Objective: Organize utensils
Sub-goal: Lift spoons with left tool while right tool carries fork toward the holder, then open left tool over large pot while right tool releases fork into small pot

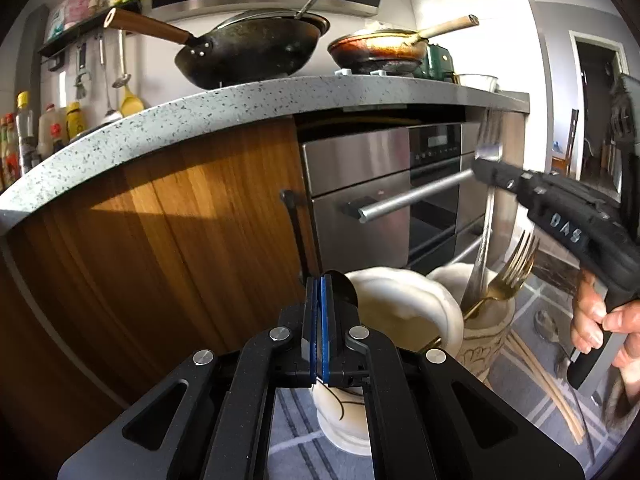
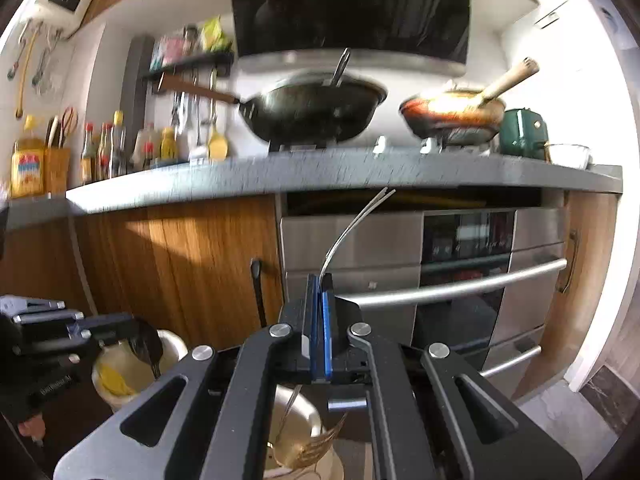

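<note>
My left gripper [image 1: 319, 280] is shut on a black spoon [image 1: 343, 287], whose bowl shows just right of the blue pads. It hangs over a white cup [image 1: 404, 308]. In the right wrist view the same left gripper [image 2: 128, 330] holds the black spoon [image 2: 146, 346] above the white cup [image 2: 120, 376]. My right gripper [image 2: 320, 280] is shut on a silver fork [image 2: 352, 224], tines curving up. Its handle reaches down into a patterned holder [image 1: 486, 340] beside a gold fork [image 1: 512, 268]. The right gripper [image 1: 478, 168] shows at right in the left wrist view, and the holder [image 2: 298, 424] lies under it.
Chopsticks [image 1: 540, 380] and a loose spoon [image 1: 546, 324] lie on the striped mat right of the holders. Behind stand a wooden cabinet [image 1: 180, 208], an oven with a bar handle [image 1: 412, 200], and a speckled counter [image 1: 240, 96] bearing a wok and a pan.
</note>
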A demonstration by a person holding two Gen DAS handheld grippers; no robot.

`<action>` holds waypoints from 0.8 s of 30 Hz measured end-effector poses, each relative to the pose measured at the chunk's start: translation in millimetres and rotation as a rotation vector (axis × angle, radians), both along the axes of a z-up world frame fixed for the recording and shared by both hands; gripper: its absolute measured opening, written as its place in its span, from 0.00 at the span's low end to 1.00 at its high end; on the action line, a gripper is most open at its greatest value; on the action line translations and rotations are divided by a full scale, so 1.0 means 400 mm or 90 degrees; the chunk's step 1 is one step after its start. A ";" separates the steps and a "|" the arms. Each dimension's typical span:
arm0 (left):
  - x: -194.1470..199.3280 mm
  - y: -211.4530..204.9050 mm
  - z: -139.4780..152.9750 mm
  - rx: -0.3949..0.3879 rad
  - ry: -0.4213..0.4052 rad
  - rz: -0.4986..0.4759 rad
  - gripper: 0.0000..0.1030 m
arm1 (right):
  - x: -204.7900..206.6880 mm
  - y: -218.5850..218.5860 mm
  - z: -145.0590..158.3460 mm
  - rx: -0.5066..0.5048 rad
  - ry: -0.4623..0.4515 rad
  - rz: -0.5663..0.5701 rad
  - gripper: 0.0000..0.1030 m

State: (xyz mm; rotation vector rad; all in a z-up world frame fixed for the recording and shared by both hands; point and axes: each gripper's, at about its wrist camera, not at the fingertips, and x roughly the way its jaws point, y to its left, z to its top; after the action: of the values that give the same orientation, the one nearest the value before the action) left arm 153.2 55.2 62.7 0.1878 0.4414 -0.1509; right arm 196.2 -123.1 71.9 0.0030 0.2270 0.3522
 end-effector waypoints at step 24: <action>0.013 -0.019 -0.013 0.007 -0.017 -0.022 0.04 | 0.051 0.005 -0.040 -0.003 0.150 0.047 0.03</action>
State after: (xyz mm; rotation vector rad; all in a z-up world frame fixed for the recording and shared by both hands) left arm 158.5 47.6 57.4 0.2084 0.4120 -0.1793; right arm 216.7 -121.0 56.0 0.0321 0.4620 0.4255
